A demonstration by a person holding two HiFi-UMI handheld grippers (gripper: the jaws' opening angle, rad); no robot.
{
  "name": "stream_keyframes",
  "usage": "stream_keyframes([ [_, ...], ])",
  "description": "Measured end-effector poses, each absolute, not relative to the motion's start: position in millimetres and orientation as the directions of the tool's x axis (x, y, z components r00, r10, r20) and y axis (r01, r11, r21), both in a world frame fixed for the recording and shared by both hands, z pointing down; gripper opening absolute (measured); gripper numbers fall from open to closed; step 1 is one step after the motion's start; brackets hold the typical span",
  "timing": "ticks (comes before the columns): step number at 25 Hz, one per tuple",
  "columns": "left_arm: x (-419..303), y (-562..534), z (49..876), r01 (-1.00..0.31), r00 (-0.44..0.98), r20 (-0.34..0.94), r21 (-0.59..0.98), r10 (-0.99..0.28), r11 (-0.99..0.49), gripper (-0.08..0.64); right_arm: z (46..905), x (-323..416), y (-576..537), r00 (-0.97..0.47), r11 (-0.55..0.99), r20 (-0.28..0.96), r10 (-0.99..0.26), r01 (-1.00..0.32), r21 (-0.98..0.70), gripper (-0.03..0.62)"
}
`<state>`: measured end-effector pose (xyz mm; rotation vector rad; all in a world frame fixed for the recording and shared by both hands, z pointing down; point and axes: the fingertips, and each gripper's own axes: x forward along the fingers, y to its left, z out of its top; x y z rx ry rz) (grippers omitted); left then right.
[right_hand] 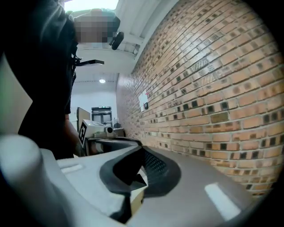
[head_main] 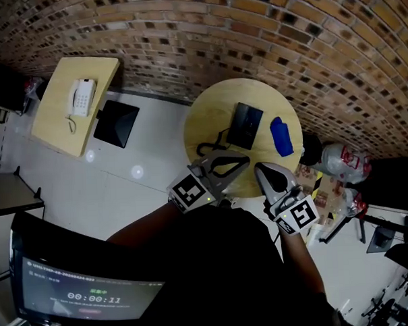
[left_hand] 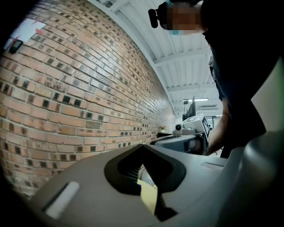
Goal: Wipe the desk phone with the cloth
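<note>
In the head view a black desk phone point(head_main: 246, 125) lies on a round wooden table point(head_main: 205, 122), its cord looping toward the near edge. A blue cloth point(head_main: 281, 136) lies just right of the phone. Both grippers hover side by side over the table's near edge, short of the phone and the cloth. My left gripper point(head_main: 247, 159) has its jaws together with nothing in them, also in its own view point(left_hand: 142, 146). My right gripper point(head_main: 257, 166) is shut and empty too, tips meeting in its own view point(right_hand: 143, 148). Both gripper views look along a brick wall, not at the table.
A rectangular wooden table point(head_main: 57, 121) at the upper left carries a white phone point(head_main: 83, 96), with a black square stand point(head_main: 116, 123) beside it. A monitor point(head_main: 81, 292) stands at the lower left. Bags and clutter point(head_main: 342, 166) sit on the floor right of the round table.
</note>
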<state>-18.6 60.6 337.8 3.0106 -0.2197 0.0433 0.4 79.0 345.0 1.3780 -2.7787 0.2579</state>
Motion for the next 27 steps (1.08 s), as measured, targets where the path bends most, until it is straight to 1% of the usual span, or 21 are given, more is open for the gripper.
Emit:
stream_keyframes([
  [6,-34.9,72.8,333.2,-0.116,0.993,0.033,0.109,-0.113,-0.987,0.006,348.8,-28.9,94.0,-0.598,0.581,0.083,-0.797,-0.797,-0.163,0.0],
  [17,-43.6,82.7,332.9,-0.095,0.994,0.063,0.1,-0.089,-0.99,0.006,342.0,-36.2,101.6,-0.603,0.591,0.054,-0.796,-0.793,-0.145,0.0],
  [27,-40.2,95.7,334.6,-0.086,0.995,0.065,0.122,-0.079,-0.989,0.006,339.5,-25.6,101.9,-0.605,0.596,0.061,-0.794,-0.793,-0.126,0.0],
])
